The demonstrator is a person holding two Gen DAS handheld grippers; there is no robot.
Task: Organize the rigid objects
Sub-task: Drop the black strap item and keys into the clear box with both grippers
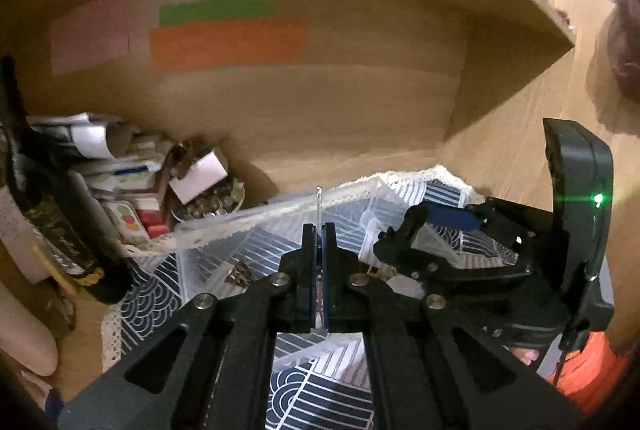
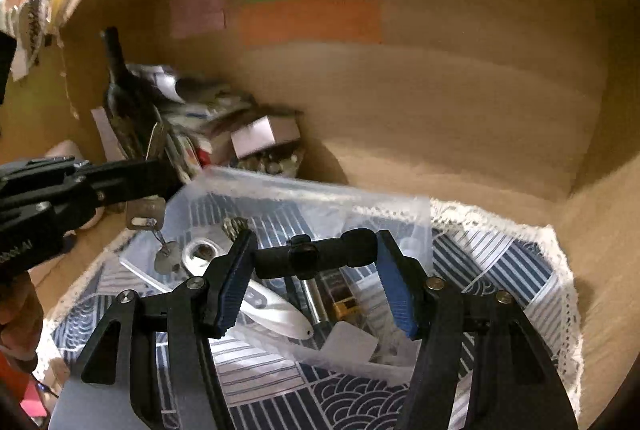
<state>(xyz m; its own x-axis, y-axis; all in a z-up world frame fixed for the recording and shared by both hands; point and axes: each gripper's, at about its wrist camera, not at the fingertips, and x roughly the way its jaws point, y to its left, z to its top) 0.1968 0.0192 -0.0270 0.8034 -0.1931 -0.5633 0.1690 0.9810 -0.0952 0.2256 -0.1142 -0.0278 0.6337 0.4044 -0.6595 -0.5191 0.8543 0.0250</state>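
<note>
My left gripper is shut on a key whose thin blade sticks up between the fingertips. In the right wrist view the same gripper holds the key with a ring and tag hanging over the left edge of a clear plastic box. My right gripper is shut on a black cylindrical object, held crosswise between the blue pads above the box; it also shows in the left wrist view. The box holds a white tool, a metal tube and small parts.
The box sits on a blue-and-white patterned cloth with lace trim inside a wooden shelf. A dark wine bottle and a pile of boxes and papers stand at the left. Coloured sticky notes are on the back wall.
</note>
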